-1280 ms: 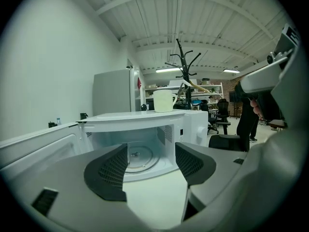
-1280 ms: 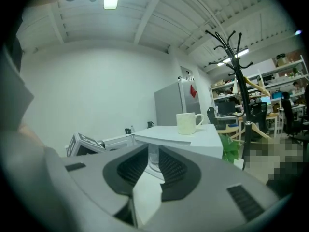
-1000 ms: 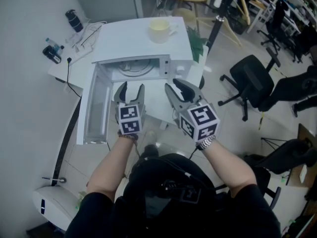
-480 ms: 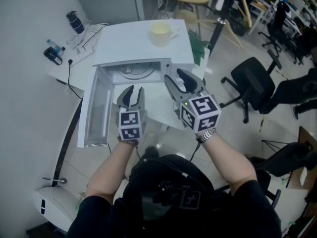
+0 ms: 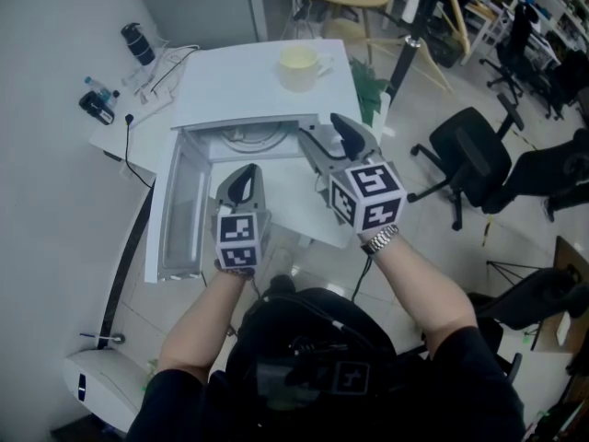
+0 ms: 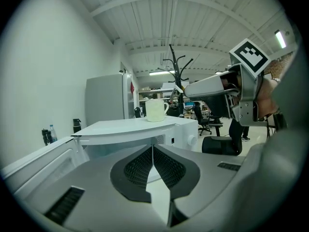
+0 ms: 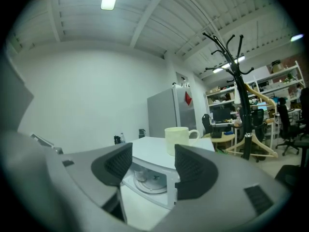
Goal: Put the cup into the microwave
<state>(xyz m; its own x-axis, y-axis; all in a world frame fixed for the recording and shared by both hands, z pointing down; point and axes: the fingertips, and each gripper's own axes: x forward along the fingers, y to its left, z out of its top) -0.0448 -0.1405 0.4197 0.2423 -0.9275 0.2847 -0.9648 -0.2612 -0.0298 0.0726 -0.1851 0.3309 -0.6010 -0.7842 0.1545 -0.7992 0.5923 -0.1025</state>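
Hidden/unclear:
- Head view: the microwave (image 5: 241,88) cavity is mostly covered by its own top. Only a strip of the turntable (image 5: 250,137) shows.
- The door (image 5: 179,206) stands open to the left and its inner face is hard to read.
- The bench (image 5: 118,129) shows only at the left, beside the microwave.
- Right gripper view: the jaws cover both sides of the cavity, and the turntable (image 7: 151,182) shows between them.

Cup (image 5: 297,65): upright on top of the microwave near the far edge, handle to the right, outside the cavity. Neither tool touches it.

Left hand-held gripper (image 5: 241,180): the jaws have just closed and the pads meet with nothing between them. It is held before the open cavity.

Right hand-held gripper (image 5: 324,133): the jaws have just been opening and are now well apart. Nothing is held. It is near the microwave's front right corner, and the cup (image 7: 178,140) is in line beyond the gap.
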